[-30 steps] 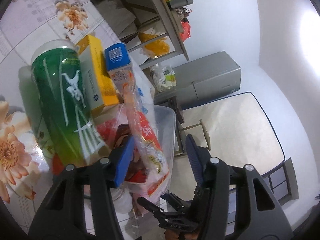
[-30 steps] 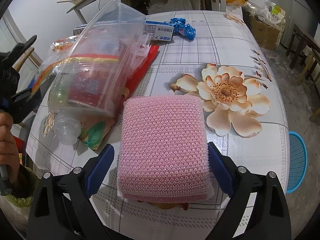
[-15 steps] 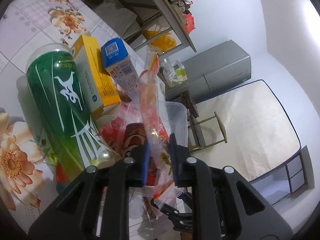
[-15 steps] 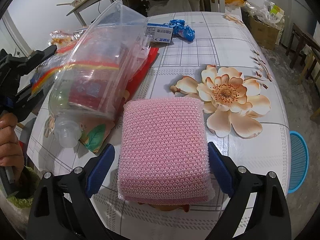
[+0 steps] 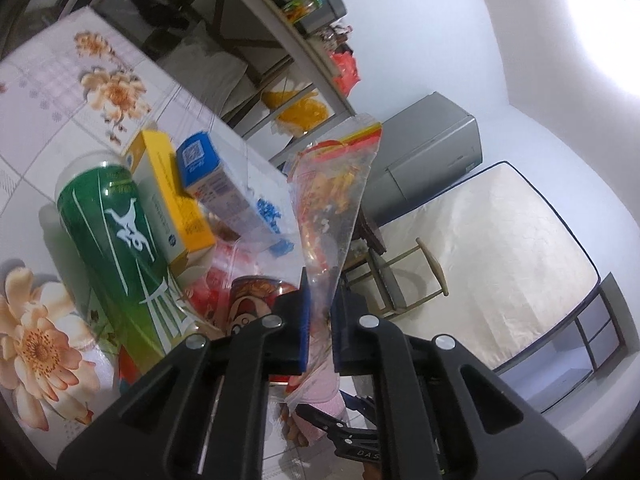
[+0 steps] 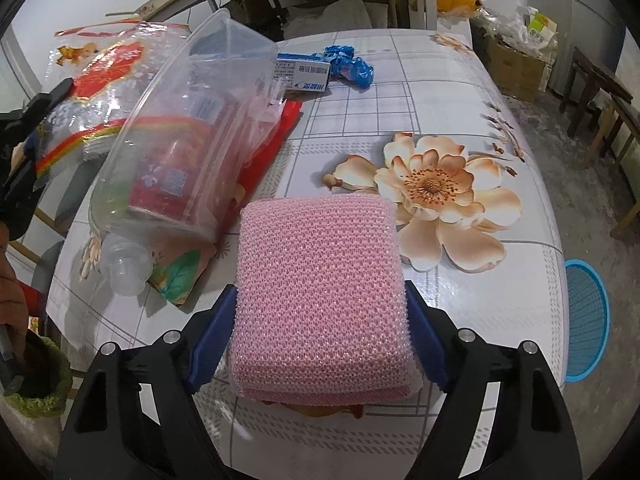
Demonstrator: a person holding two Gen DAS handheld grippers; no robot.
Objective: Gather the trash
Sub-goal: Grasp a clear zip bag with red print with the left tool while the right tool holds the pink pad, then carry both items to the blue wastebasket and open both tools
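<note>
A sec ago the left claw (image 5: 320, 316) stood wide around the snack bag (image 5: 336, 200); now it's pinched tight on the bag's lower end and has lifted it, so the bag hangs up clear of the tub (image 6: 184, 136) w/ its top corner in the air. That's one piece of trash in hand, ready to go wherever it's being collected.

The right claw (image 6: 320, 336) was wide either side of the pink sponge (image 6: 320, 296); its jaws are closing now and the pads look to be just meeting the sponge's sides. The sponge sits flat on the counter (image 6: 440, 92), right of the tub, not lifted yet.

Left view shows what's behind the tub: green can (image 5: 116, 240), yellow box (image 5: 168, 196), blue box (image 5: 224, 184). Right view hides the can and yellow box but shows the tub tipped on its side, a small cup (image 6: 124, 268) below it and a blue wrapper (image 6: 348, 66) beyond it.
</note>
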